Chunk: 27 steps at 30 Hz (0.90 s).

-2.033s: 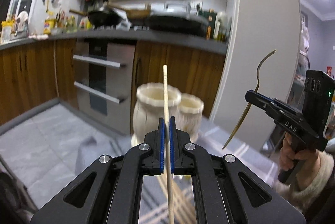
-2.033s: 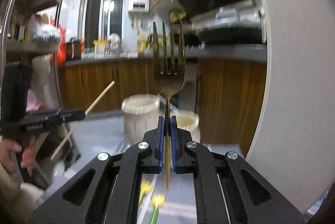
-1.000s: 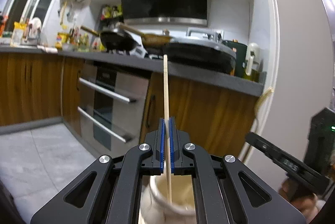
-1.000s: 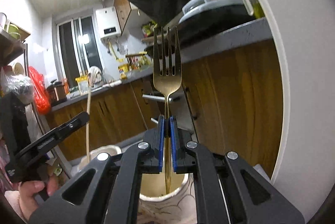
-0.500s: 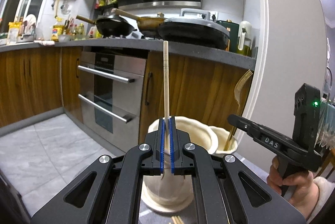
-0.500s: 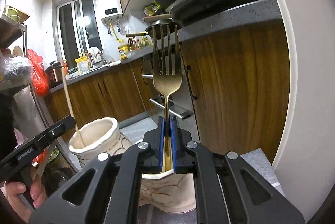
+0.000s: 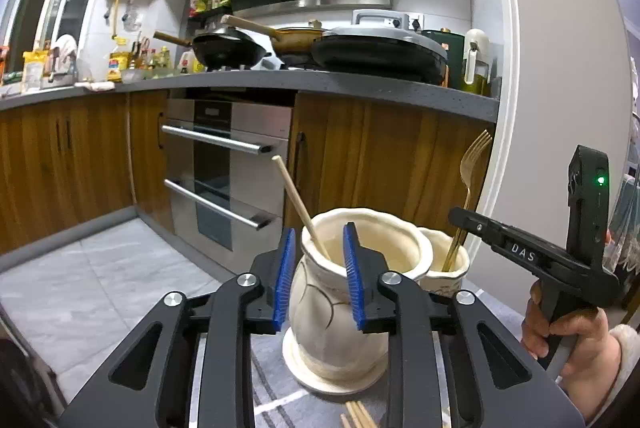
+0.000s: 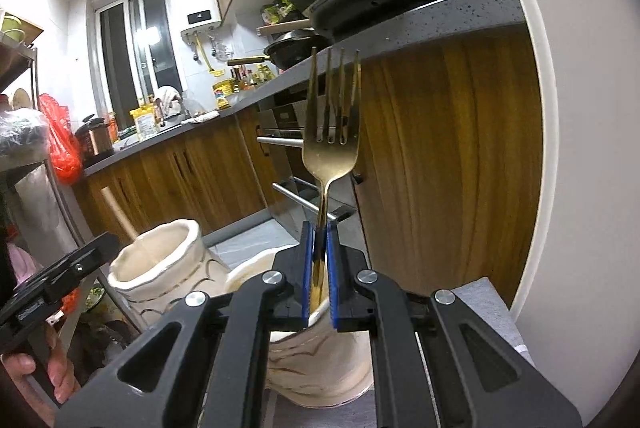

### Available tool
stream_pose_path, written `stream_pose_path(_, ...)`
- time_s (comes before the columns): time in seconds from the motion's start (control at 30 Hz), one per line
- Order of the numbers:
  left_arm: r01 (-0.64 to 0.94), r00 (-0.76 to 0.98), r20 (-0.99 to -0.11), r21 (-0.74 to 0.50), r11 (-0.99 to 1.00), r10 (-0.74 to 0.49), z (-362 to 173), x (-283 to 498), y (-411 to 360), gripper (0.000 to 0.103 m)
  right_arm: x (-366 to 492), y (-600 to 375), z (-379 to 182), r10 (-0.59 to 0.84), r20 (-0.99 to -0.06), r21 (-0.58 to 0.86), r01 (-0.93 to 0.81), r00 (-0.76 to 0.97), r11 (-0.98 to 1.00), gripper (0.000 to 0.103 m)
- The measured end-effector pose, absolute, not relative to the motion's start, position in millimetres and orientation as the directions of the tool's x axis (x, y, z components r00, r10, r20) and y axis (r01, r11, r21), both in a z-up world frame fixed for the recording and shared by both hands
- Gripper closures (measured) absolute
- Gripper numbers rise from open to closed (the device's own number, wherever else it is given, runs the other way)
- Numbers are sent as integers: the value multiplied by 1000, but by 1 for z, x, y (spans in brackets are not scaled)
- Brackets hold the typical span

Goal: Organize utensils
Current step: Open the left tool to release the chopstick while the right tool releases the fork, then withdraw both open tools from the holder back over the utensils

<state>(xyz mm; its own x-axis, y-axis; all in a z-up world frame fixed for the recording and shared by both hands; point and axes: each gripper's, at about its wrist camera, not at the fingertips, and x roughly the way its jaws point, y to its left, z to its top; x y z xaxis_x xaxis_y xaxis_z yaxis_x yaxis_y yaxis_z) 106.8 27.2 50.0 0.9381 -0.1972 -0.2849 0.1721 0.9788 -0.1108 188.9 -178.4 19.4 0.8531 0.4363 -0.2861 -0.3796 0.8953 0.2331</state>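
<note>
- The scene was a home kitchen with wood cabinets, a steel oven and pans on a grey counter; two cream ceramic jars stood on a grey cloth in the foreground.
- The left gripper hung just near of the larger jar, level with its rim, its blue pads spread wide and pinching nothing.
- A wooden chopstick stood in that jar, leaning left against the rim, free of the pads.
- More chopsticks lay on the cloth near the jar's base.
- The right gripper was poised over the smaller jar, pointed upward, pads pressed on the gold fork at its handle, tines up, lower end inside the jar.
- Judged step: the chopstick drop looked done and the fork was about to be let go.
- The next move would call for parting the right pads, then lifting clear without nudging the fork or the jar.
- The left hand could then go for the loose chopsticks.
</note>
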Motion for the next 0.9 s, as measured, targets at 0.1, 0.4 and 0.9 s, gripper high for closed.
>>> stream_pose_path(0.1, 165, 940, -281, -114, 980, -192, 51, 103, 31, 75, 191, -179, 19, 434, -297, 237, -374, 850, 896, 95)
stream_pose_path(0.4, 162, 940, -283, -120, 980, -190, 52, 99, 33, 64, 196, -176, 20, 427, -306, 247, -362, 851, 899, 87)
stream_pose_path(0.9, 113, 954, -267, -106, 988, -137, 54, 85, 31, 9, 178, -186, 21, 419, -337, 243, -352, 843, 904, 10)
